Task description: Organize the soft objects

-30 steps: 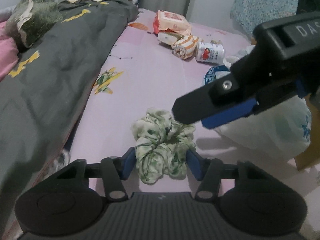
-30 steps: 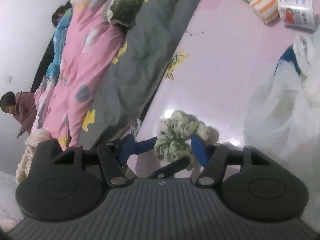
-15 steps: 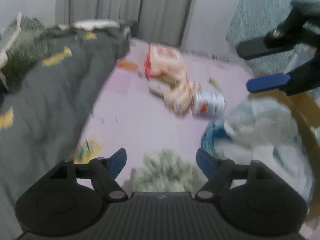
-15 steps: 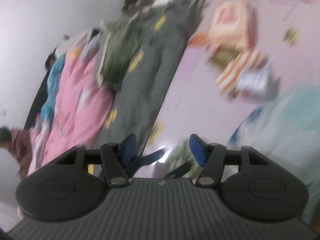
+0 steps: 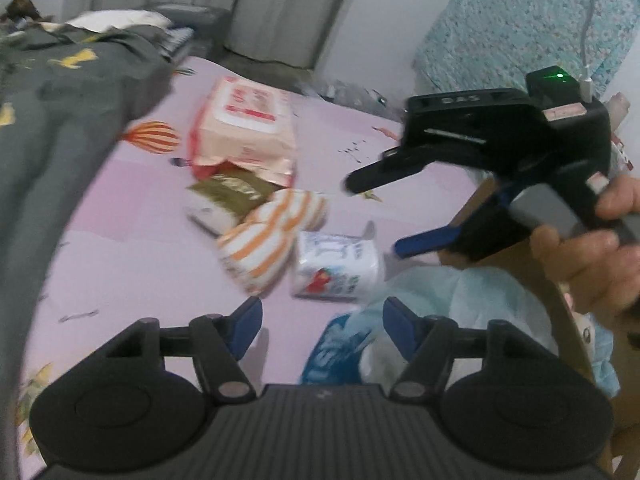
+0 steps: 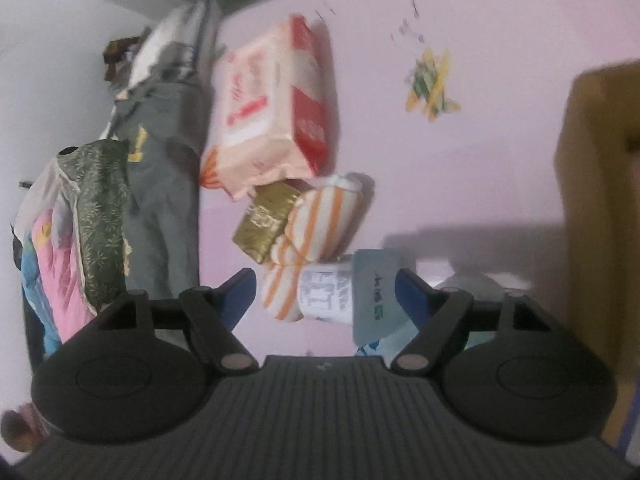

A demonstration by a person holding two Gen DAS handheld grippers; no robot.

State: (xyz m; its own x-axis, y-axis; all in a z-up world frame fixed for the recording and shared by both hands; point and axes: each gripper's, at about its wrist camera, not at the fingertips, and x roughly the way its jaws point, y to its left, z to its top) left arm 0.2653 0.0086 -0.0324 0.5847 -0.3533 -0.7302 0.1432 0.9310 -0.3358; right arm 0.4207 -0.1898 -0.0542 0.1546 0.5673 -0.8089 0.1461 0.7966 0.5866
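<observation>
An orange-and-white striped soft bundle (image 5: 272, 240) lies on the pink sheet, touching a white tissue roll (image 5: 336, 270) and a pink wipes pack (image 5: 244, 128). My left gripper (image 5: 322, 318) is open and empty, just short of the roll. My right gripper (image 5: 372, 216) shows in the left wrist view, open, held in the air to the right of the pile. In the right wrist view my right gripper (image 6: 326, 294) is open, with the striped bundle (image 6: 316, 236) and roll (image 6: 326, 298) beyond its tips. The green scrunchie is out of view.
A gold-green packet (image 5: 232, 190) lies under the wipes pack. A grey quilt (image 5: 60, 128) covers the bed's left side. A white-blue plastic bag (image 5: 460, 312) and a cardboard box (image 6: 596, 200) stand at the right. Grey curtains (image 5: 240, 4) hang behind.
Both grippers let go of the green scrunchie, opened and swung up and forward toward the pile at the far end of the bed. The scrunchie has dropped out of view.
</observation>
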